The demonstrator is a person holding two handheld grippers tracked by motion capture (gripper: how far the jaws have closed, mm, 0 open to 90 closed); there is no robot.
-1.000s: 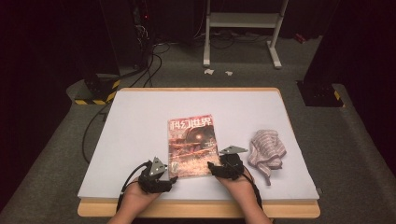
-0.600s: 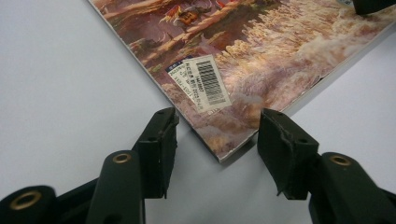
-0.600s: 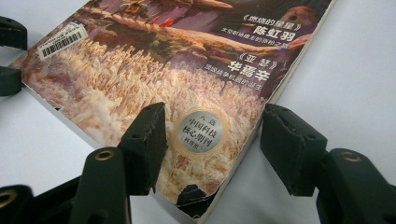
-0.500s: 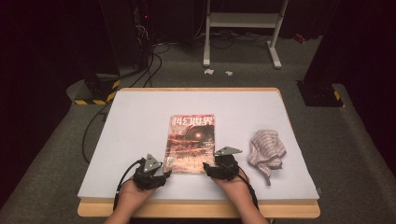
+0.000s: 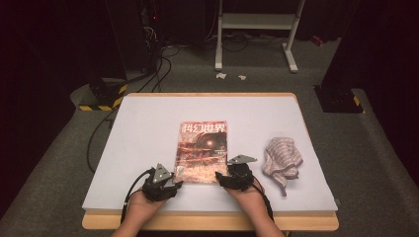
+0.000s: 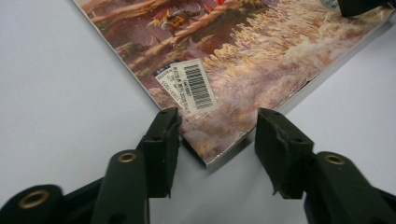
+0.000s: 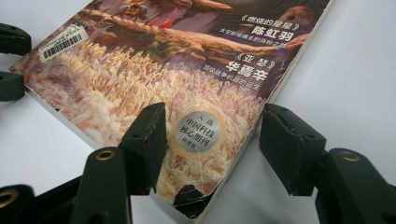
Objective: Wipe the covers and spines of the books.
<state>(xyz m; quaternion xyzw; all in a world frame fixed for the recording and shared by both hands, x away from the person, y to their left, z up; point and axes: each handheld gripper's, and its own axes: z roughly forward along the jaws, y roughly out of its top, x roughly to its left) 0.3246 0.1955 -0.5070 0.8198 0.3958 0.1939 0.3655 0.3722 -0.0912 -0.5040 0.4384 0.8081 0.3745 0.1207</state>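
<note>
Left hand-held gripper (image 6: 217, 135) spread, jaws straddling near left corner of magazine (image 5: 202, 150). Right hand-held gripper (image 7: 212, 142) spread, jaws straddling near right corner. Magazine flat on surface (image 5: 138, 128), centre. Striped cloth (image 5: 280, 159) lies right of magazine, apart.

A pale lavender-grey worktop (image 5: 148, 128) with a light wooden edge carries two things: a glossy magazine (image 5: 202, 150) with a reddish-brown illustrated cover lies flat near its middle, and a crumpled striped cloth (image 5: 281, 159) lies well apart, nearer the right edge.
</note>
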